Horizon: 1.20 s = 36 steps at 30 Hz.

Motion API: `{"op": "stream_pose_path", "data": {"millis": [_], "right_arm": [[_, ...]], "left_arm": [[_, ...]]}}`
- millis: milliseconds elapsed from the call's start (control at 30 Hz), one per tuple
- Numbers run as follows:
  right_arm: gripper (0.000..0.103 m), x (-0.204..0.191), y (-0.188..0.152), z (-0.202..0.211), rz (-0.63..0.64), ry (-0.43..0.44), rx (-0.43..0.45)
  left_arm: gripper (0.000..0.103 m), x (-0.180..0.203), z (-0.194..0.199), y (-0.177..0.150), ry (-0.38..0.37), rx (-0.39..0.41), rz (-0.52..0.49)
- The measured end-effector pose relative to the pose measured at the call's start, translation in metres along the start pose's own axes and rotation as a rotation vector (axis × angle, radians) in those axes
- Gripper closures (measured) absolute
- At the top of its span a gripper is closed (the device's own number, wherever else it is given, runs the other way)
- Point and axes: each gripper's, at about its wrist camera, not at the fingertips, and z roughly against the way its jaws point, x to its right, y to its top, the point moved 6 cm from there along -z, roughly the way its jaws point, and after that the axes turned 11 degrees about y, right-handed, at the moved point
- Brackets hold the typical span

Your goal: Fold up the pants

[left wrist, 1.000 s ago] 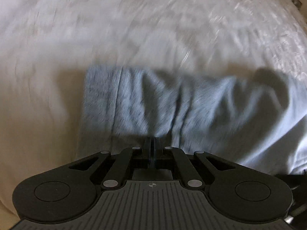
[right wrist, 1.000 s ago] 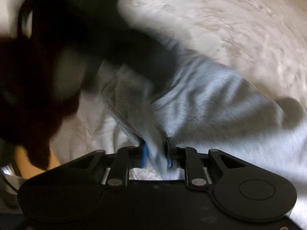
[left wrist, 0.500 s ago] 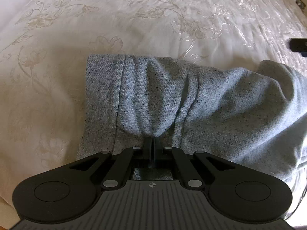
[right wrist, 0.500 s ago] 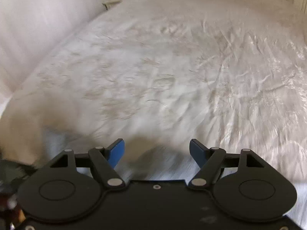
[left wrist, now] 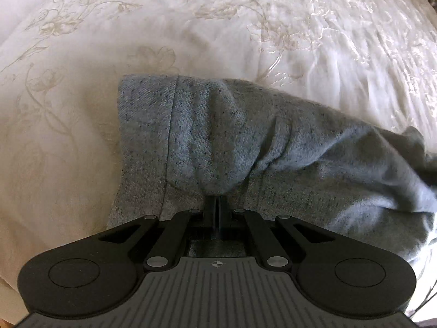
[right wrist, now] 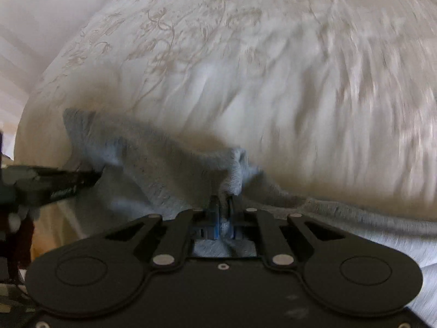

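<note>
Grey speckled pants (left wrist: 245,142) bunched, wrinkled, lying on bed; hemmed cuff end flat.

Open bed (left wrist: 245,27) lies from 9 through 12 to 2 o'clock of the pants (left wrist: 245,142), nothing on it. In the right view, the left hand-held gripper (right wrist: 92,176) blocks the 9 o'clock side.

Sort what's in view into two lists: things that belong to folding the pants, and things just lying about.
Part of the job:
- gray pants, bunched on the bed
- left gripper, shut on the pants
- right gripper, shut on the pants

Just there:
- white embroidered bedspread under the pants
- pale wall beside the bed
</note>
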Motion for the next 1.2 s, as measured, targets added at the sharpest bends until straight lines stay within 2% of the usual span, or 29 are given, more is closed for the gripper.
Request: {"op": "stream_pose_path", "data": {"millis": [67,133,167,200,267,400,567,667,733,833,867,900,1000,1100,1200], "right_arm": [[0.094,-0.002,-0.010,-0.001,-0.024,0.001,0.009],[0.088,-0.003,-0.015,-0.003,-0.043,0.001,0.023],[0.082,-0.002,-0.012,-0.003,-0.055,0.005,0.034],[0.068,-0.002,-0.009,-0.002,-0.067,0.013,0.043],[0.054,-0.002,0.000,-0.002,-0.081,0.041,0.052],[0.053,-0.006,0.020,-0.007,-0.055,0.025,0.052],[0.052,0.005,0.045,0.003,-0.057,-0.010,0.097],[0.052,0.014,0.056,0.001,-0.044,-0.017,0.084],[0.052,0.018,0.058,0.002,-0.051,0.009,0.063],[0.061,0.018,0.057,-0.007,-0.111,0.121,0.005],[0.071,0.017,0.055,-0.011,-0.125,0.155,-0.021],[0.079,0.014,0.051,-0.014,-0.129,0.174,-0.048],[0.089,0.010,0.044,-0.015,-0.135,0.182,-0.057],[0.098,0.012,0.049,-0.005,-0.161,0.183,0.005],[0.100,0.008,0.077,0.027,-0.095,0.108,0.189]], "left_arm": [[0.100,0.001,0.000,0.001,0.000,0.002,-0.013],[0.100,0.002,0.000,0.001,0.001,0.005,-0.023],[0.100,0.002,0.000,0.001,0.002,0.006,-0.027],[0.100,0.003,0.000,0.001,0.002,0.007,-0.030],[0.100,0.003,-0.003,0.001,0.003,0.009,-0.034],[0.100,0.003,-0.002,0.002,-0.002,0.011,-0.027],[0.100,0.001,-0.002,0.001,-0.008,0.013,-0.017],[0.100,-0.001,-0.001,0.000,-0.008,0.015,-0.021],[0.100,-0.001,-0.001,0.000,-0.008,0.014,-0.021],[0.100,-0.001,-0.001,0.001,-0.013,0.013,-0.016],[0.100,-0.001,-0.001,0.001,-0.014,0.012,-0.015],[0.100,-0.001,-0.001,0.001,-0.013,0.013,-0.016],[0.100,0.000,0.000,0.001,-0.011,0.018,-0.025],[0.100,0.001,0.002,0.000,-0.010,0.026,-0.031],[0.100,0.001,0.008,-0.002,-0.014,0.053,-0.044]]}}
